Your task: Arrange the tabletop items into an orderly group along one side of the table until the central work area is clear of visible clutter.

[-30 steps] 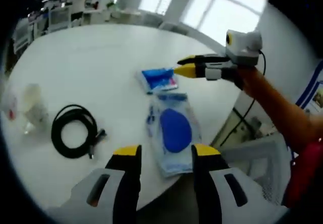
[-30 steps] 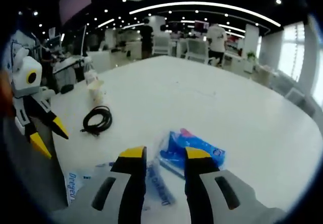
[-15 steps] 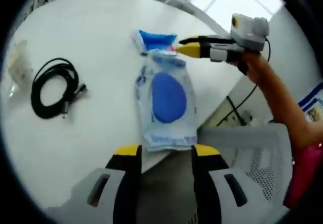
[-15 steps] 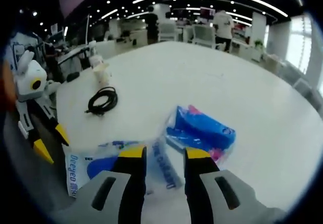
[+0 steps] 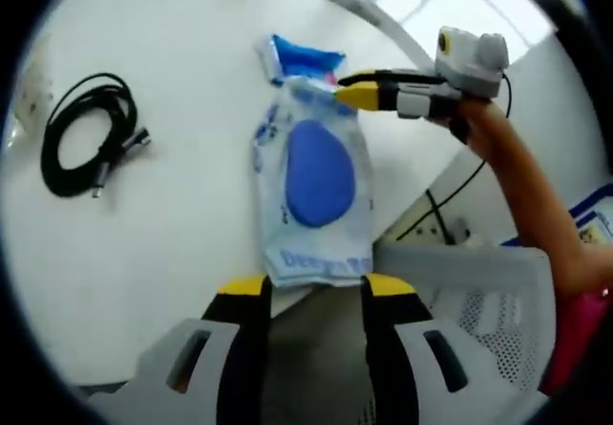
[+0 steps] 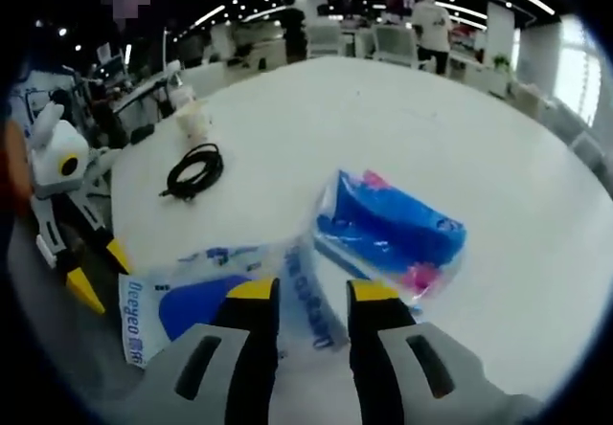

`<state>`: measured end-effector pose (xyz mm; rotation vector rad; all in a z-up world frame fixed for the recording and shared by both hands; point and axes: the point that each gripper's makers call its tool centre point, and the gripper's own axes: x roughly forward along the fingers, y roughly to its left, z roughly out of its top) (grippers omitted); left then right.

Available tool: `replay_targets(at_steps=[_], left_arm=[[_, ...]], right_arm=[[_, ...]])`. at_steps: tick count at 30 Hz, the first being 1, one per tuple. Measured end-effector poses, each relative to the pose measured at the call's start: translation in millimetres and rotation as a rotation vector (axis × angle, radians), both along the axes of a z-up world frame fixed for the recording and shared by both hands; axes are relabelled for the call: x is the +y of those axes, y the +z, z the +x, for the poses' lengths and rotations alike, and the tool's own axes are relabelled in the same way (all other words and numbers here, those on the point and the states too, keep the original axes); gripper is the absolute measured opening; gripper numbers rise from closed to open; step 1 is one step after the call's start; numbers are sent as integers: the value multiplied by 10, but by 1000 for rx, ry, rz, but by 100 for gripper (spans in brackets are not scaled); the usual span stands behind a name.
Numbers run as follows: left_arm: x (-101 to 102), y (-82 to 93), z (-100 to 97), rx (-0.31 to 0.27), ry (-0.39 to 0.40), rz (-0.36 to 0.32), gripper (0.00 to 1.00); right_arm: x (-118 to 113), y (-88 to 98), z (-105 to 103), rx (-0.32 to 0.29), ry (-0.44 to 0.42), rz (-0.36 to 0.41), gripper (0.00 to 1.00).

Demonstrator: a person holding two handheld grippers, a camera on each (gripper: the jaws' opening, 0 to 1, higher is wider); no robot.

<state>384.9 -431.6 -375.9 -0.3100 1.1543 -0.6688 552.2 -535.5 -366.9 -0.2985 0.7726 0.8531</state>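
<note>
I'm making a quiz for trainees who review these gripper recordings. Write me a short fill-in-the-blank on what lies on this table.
1. The coiled cable on the white table is ____ in colour.
2. The oval shape printed on the clear bag is ____.
3. The right gripper has its yellow tips at the end of the clear bag nearest the ____ packet.
4. The left gripper has its jaws ____, on either side of the bag's near end.

Missing words: black; blue; blue; open
</note>
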Motion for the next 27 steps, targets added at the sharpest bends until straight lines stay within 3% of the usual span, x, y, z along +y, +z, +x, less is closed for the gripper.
replay_targets(at_steps=[4, 12, 17, 27], left_arm=[[-15, -32, -13, 19, 10, -8, 34], [-57, -84, 0, 32, 19, -10, 32], [10, -129, 85, 29, 60, 2, 20], [30, -119, 151, 12, 82, 8, 11]], right_arm=[[23, -107, -54, 38, 39, -26, 23], [-31, -124, -12, 23, 37, -43, 13], [-53, -129, -14, 21, 29, -41, 9], [-103, -118, -48, 15, 30, -49, 3]])
